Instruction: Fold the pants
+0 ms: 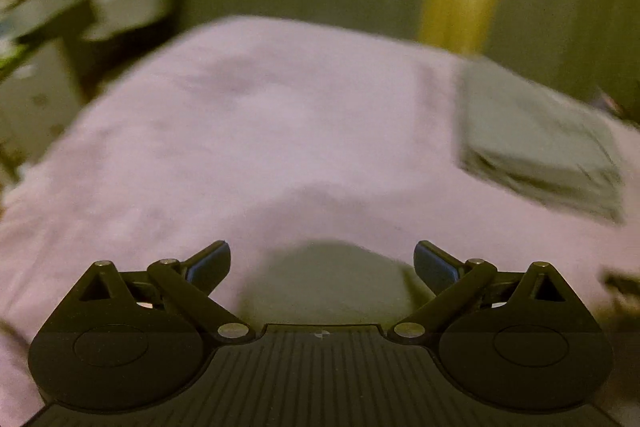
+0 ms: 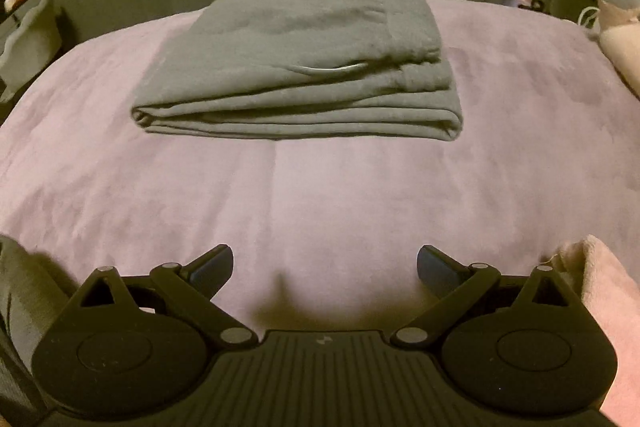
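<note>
While the grey pants (image 2: 298, 67) lie folded in a flat stack on the far middle of the pink bedspread (image 2: 320, 187), we hold both tongs clear of them. Our left gripper (image 1: 322, 259) and right gripper (image 2: 325, 263) stand spread wide, gripping nothing.

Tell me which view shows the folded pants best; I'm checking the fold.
The right wrist view: the grey pants lie centred and sharp on the pink cover, stacked layers visible. The left wrist view catches them blurred at its right edge.
</note>
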